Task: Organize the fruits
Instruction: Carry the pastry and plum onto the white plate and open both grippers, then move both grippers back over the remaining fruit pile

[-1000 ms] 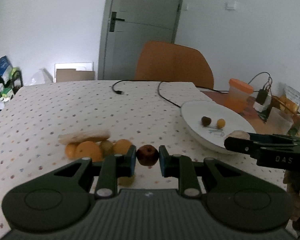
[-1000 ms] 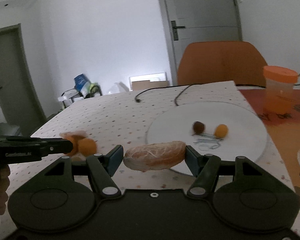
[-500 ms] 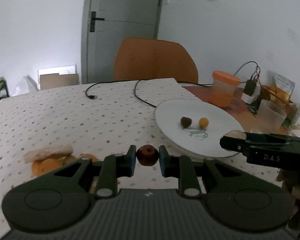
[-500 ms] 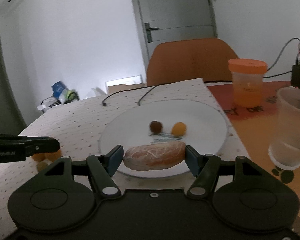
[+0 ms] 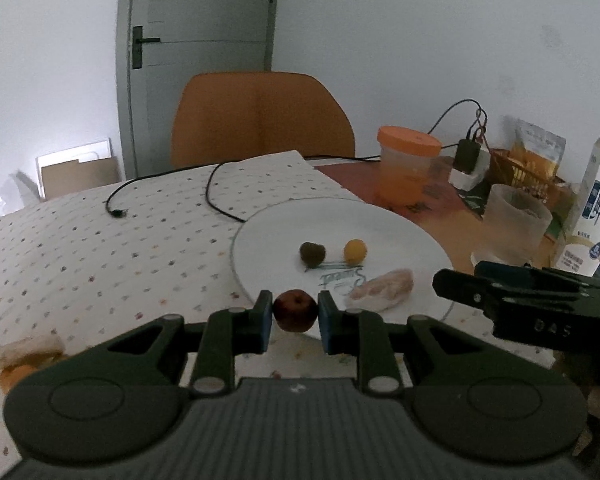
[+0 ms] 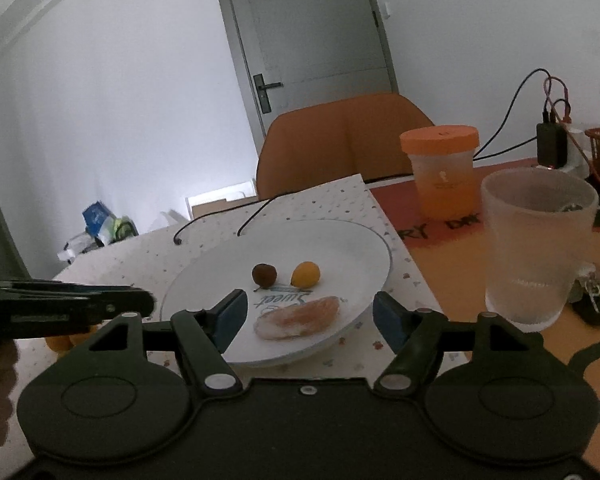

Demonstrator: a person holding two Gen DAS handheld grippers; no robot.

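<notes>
My left gripper (image 5: 295, 322) is shut on a small dark red apple (image 5: 295, 314), held just short of the white plate's (image 5: 268, 240) near rim. A brown fruit (image 5: 312, 253), a small yellow fruit (image 5: 355, 251) and a pale wrapped orange segment (image 5: 382, 285) lie on that plate. My right gripper (image 6: 306, 318) stands open over the plate (image 6: 364, 248), its blue pads on either side of the wrapped segment (image 6: 298, 317) without touching it. At the far left of the left wrist view, another wrapped piece (image 5: 24, 352) lies over an orange fruit (image 5: 16, 376).
An orange-lidded jar (image 6: 442, 170), a frosted cup (image 6: 534, 246), a milk carton (image 5: 592, 208) and a charger (image 5: 468, 156) with cables stand to the right of the plate. An orange chair (image 5: 260, 118) is behind the table. A black cable (image 5: 208, 192) crosses the dotted cloth.
The right gripper has opened and left the wrapped segment on the plate. The left gripper has carried the apple rightward, from beside the fruit pile to the plate's rim.
</notes>
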